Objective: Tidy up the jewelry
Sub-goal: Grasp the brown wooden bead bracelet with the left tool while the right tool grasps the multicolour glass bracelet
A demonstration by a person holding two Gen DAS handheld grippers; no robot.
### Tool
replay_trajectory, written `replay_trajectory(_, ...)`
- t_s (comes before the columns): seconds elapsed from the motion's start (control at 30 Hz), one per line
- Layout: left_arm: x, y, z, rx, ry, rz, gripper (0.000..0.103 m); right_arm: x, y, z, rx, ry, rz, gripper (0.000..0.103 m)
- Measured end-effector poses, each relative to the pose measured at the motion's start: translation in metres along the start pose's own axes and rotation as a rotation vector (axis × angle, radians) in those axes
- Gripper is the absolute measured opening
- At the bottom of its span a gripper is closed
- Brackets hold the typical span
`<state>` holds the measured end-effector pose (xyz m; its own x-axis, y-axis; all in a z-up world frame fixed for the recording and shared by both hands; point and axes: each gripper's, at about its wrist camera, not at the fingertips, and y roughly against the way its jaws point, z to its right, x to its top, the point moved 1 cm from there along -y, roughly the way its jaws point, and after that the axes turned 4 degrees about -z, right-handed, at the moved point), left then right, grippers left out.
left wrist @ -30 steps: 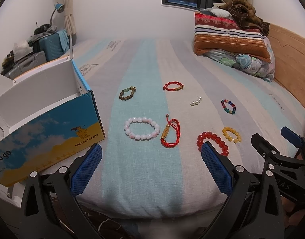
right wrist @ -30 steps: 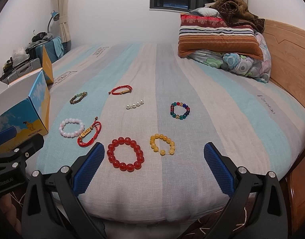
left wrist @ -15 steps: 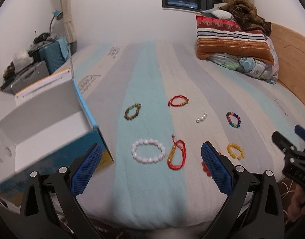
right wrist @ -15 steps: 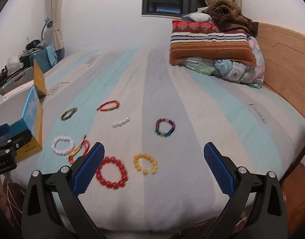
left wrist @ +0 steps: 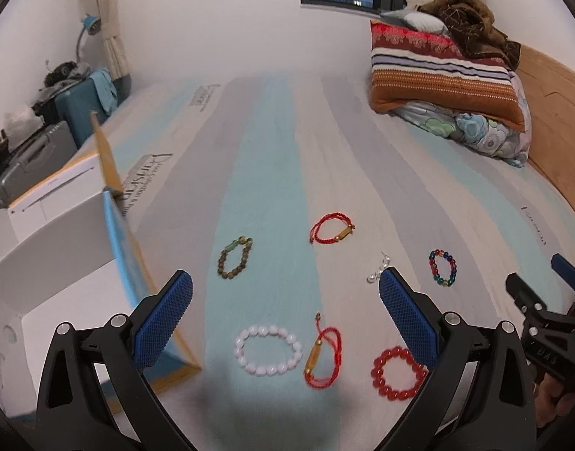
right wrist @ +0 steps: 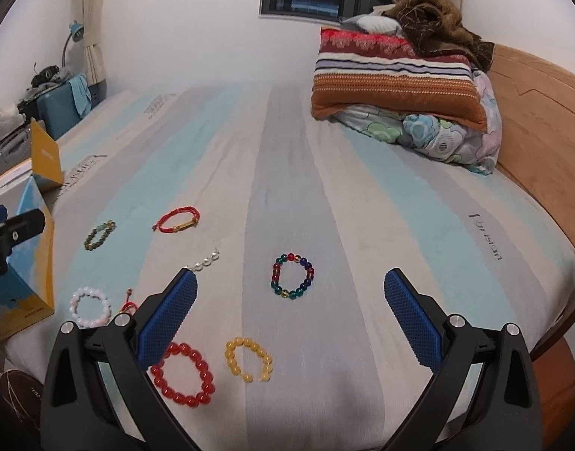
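Observation:
Several bracelets lie on the striped bed. In the left wrist view: white bead bracelet [left wrist: 268, 350], red cord bracelet with gold tube [left wrist: 323, 357], red bead bracelet [left wrist: 397, 373], brown-green bracelet [left wrist: 234, 257], a second red cord bracelet [left wrist: 330, 229], pearl string [left wrist: 377, 268], multicolour bracelet [left wrist: 442, 267]. My left gripper [left wrist: 285, 319] is open and empty above the white bracelet. In the right wrist view, my right gripper [right wrist: 289, 319] is open and empty above the yellow bracelet [right wrist: 248, 359], red bead bracelet [right wrist: 183, 374] and multicolour bracelet [right wrist: 293, 276].
An open blue and yellow cardboard box [left wrist: 62, 263] stands at the bed's left edge. Stacked pillows and a blanket [right wrist: 396, 75] lie at the far right by the wooden headboard [right wrist: 542, 143]. Suitcases [left wrist: 43, 143] stand beside the bed at left.
Both grippers have moved forward and up over the bed, so the bracelets sit lower and closer in both views. Both stay open and empty.

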<state>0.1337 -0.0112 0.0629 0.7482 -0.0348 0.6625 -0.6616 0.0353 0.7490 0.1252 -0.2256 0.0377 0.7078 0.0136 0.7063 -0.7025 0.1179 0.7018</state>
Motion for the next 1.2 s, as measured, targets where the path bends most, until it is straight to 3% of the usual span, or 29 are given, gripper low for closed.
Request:
replay_trajectory(0.27,0.032,-0.048,-0.011,0.02,0.034,-0.081,0.097,0.029,-0.057,-0.015,0.005,0.017,-0.126,0.096)
replay_trajectory(0.53,0.04,-0.112,-0.031,0.07,0.072,-0.208,0.097,0.045,-0.123,-0.026,0.013,0.027,-0.258,0.096)
replay_trajectory(0.83,0.032,-0.175,-0.051,0.109,0.113,-0.31,0.097,0.029,-0.184,-0.015,0.061,-0.006,-0.401,0.095)
replay_trajectory(1.07,0.022,-0.206,-0.062,0.144,0.122,-0.369,0.097,0.02,-0.199,-0.008,0.085,-0.017,-0.45,0.091)
replay_trajectory(1.2,0.02,-0.214,-0.065,0.147,0.125,-0.38,0.097,0.018,-0.211,-0.004,0.084,-0.009,-0.48,0.083)
